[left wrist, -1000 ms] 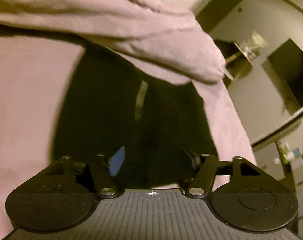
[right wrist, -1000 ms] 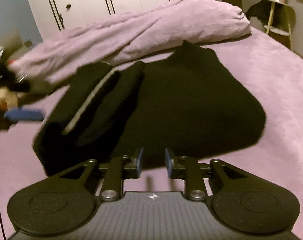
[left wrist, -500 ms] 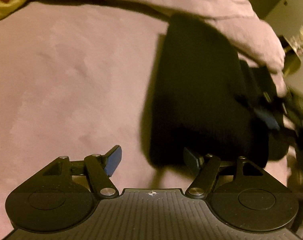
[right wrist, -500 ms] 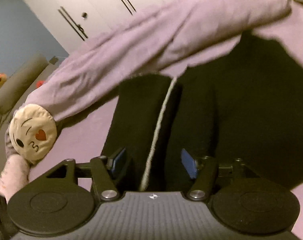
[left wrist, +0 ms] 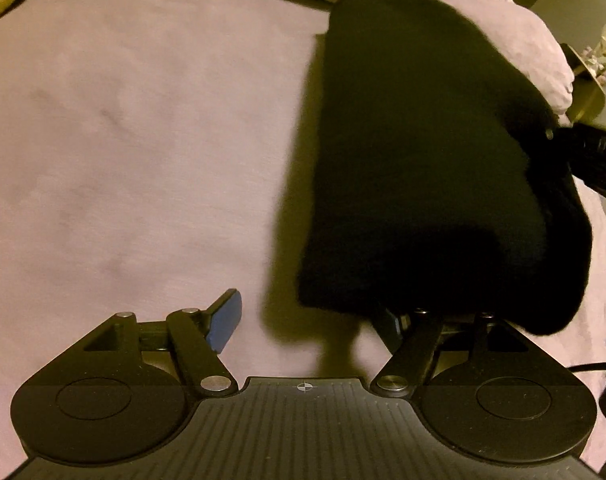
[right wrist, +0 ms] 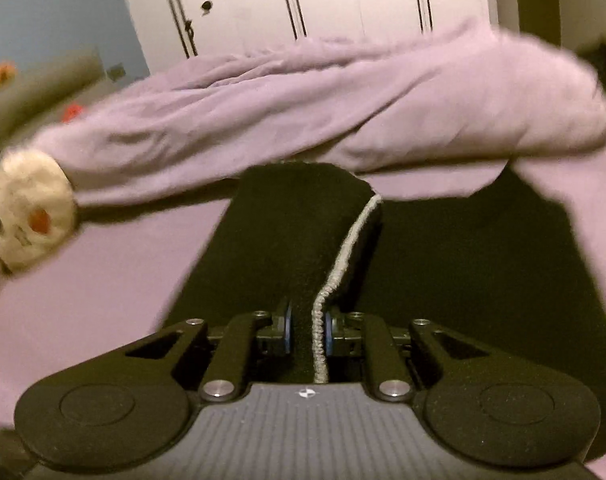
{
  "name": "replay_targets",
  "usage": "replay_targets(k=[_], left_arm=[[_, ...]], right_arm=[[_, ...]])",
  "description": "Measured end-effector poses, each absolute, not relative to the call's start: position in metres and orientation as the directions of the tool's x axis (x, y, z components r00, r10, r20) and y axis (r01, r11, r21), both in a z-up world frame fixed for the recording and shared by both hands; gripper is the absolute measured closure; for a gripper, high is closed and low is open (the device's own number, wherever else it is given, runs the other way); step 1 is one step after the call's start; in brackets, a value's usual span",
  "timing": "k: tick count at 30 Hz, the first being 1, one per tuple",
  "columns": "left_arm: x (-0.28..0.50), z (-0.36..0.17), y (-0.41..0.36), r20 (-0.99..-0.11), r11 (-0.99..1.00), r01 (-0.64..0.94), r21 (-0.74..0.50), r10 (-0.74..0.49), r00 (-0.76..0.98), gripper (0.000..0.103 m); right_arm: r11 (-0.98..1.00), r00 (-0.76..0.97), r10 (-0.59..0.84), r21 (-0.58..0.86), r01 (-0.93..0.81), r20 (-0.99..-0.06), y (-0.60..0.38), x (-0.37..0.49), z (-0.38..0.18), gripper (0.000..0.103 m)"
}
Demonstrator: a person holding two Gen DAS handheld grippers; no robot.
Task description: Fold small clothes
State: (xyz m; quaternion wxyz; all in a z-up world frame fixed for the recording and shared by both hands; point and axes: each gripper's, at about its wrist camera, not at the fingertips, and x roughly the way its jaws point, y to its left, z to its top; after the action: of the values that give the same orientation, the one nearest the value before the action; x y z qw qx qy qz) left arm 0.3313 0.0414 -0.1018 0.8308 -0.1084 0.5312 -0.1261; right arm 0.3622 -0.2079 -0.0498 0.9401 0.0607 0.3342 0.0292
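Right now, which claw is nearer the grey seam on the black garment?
Right. The right claw is clamped on the black garment at the grey seam; the left claw is open beside the fabric.

black garment (left wrist: 423, 160) hides one fingertip | plush face (right wrist: 25, 210) blurred, perhaps emoji

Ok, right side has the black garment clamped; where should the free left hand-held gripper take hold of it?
Probably the near bottom corner of the black garment, approached from the left over the bare bedsheet. That edge lies just ahead of the open left hand-held gripper, with nothing covering it. The right hand-held gripper pinches the fold by the grey seam.
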Motion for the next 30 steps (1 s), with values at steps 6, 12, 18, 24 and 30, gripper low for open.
replay_targets(k=[6,12,18,24,30], left_arm=[[0.338,-0.106,0.033,-0.866,0.943,0.102,-0.315,-0.33,0.376,0.026],[0.344,-0.107,0.026,-0.863,0.942,0.113,-0.315,-0.334,0.378,0.026],[0.347,-0.111,0.021,-0.863,0.943,0.098,-0.319,-0.331,0.382,0.025],[0.343,-0.108,0.02,-0.864,0.945,0.125,-0.301,-0.326,0.383,0.024],[0.341,-0.108,0.02,-0.861,0.942,0.123,-0.311,-0.334,0.383,0.022]], right_arm=[[0.97,0.714,0.134,0.24,0.048,-0.687,-0.235,0.362,-0.077,0.063],[0.922,0.755,0.143,0.364,0.134,-0.64,-0.271,0.348,-0.07,0.027],[0.777,0.726,0.341,0.614,0.141,-0.597,-0.292,0.368,-0.09,0.023],[0.668,0.696,0.475,0.735,0.113,-0.539,-0.281,0.395,-0.1,0.016],[0.758,0.673,0.462,0.651,0.039,-0.578,-0.25,0.409,-0.091,0.069]])
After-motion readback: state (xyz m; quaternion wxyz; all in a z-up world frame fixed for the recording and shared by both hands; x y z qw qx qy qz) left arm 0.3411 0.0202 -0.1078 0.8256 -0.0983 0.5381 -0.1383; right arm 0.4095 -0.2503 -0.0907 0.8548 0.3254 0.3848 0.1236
